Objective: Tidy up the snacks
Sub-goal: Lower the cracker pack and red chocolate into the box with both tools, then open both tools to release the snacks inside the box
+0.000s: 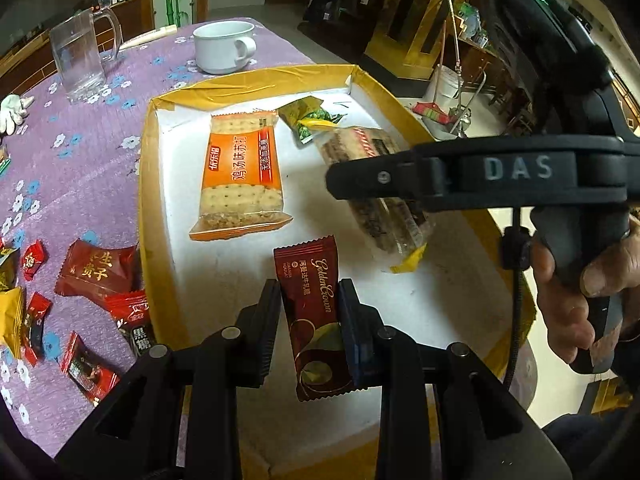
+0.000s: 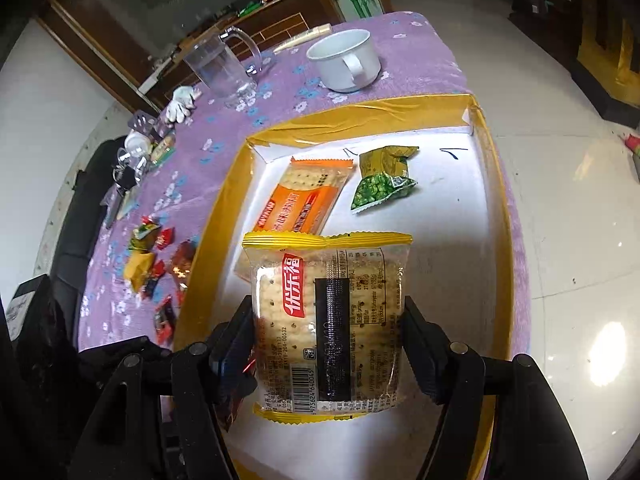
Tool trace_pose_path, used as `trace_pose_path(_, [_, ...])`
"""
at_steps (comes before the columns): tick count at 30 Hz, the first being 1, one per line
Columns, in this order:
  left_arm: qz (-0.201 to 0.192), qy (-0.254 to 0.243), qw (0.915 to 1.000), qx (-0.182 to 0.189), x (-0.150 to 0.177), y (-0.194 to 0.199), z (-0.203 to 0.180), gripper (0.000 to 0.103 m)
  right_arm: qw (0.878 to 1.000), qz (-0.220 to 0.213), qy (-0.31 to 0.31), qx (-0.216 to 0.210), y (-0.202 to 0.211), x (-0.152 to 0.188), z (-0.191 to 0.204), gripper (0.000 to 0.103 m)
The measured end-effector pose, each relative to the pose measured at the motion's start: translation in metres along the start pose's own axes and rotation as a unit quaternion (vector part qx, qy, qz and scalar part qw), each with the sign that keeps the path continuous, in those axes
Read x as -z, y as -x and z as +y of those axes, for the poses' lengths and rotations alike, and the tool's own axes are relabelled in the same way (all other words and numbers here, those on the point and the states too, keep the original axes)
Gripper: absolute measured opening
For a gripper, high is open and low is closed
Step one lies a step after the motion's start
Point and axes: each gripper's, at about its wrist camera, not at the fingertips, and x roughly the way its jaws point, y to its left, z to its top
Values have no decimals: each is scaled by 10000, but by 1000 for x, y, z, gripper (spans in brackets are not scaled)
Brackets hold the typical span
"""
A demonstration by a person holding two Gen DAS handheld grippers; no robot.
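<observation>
Two snacks in tongs: GoldenCrown candy [image 1: 314, 320], 优乐福 crackers [image 2: 326, 320]

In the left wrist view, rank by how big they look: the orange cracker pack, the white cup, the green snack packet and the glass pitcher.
1. Orange cracker pack
2. Glass pitcher, though it stands farther away, so it may really be as large
3. White cup, also far back
4. Green snack packet, clearly smallest

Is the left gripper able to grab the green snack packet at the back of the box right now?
Probably not yet. The left gripper is shut on a brown candy. The green packet lies uncovered at the far end of the yellow box, so the way looks free once the candy is dropped.
</observation>
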Motion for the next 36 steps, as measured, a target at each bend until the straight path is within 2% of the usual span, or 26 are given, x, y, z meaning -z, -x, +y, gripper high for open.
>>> trace_pose_path(7, [35,1,10000,-93,-1,-9,-4,26,9992,97,319,231,-17,-12,2,70])
trace_pose_path(29, [-20,-332,9979,-561,2,-12,-17,26,9974,228,599,335,-40,-24,11,70])
trace_pose_path(36, [33,-359,9967,-722,4,-16,-26,26,9976,225,607,251,-41,-23,9,71])
